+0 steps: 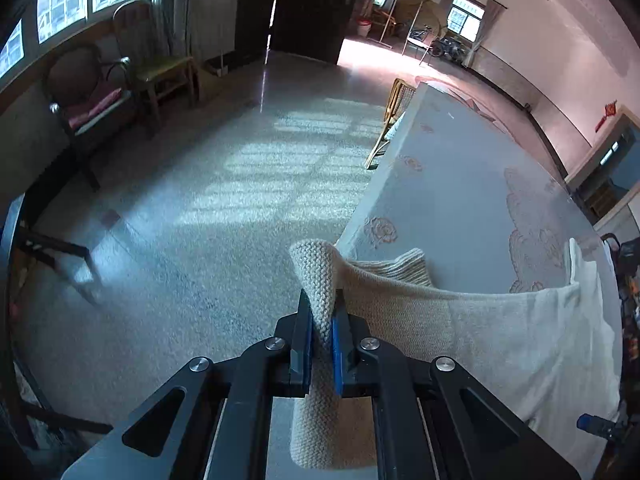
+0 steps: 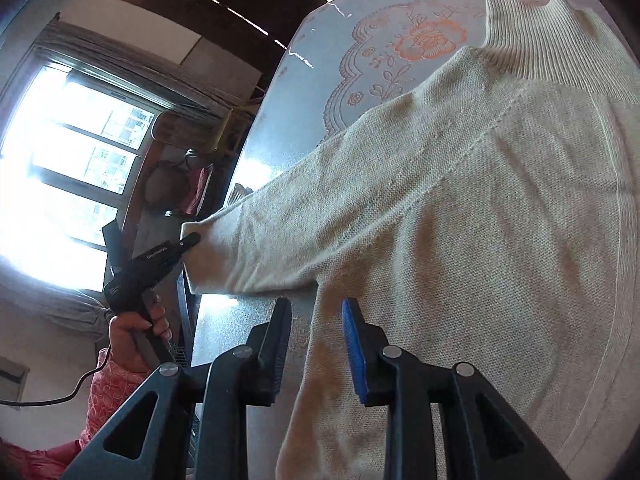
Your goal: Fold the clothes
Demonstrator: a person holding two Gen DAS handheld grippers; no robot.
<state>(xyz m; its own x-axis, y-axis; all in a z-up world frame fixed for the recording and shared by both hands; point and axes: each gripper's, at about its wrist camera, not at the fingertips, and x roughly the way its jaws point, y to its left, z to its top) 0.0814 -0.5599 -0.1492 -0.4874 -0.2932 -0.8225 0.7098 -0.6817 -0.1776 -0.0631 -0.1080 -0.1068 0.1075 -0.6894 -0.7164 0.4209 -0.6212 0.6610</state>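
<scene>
- The grey flower-patterned tabletop (image 1: 460, 184) lies bare beyond the cream knitted sweater (image 2: 460, 208), giving open room toward its far end.
- The sweater's stretched sleeve (image 2: 304, 236) crosses the table's near-left corner, barring a low pass there.
- Left of the table, the speckled floor (image 1: 208, 240) is wide open.
- A wicker chair (image 1: 394, 120) stands just beside the table's far edge.
- Two dark wooden armchairs (image 1: 120, 80) line the window wall, well apart from the table.

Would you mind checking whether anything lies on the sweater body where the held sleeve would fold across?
Nothing visible does. The left gripper pinches the sleeve cuff off the table edge, and the sweater body lies bare; its far side is out of frame.
</scene>
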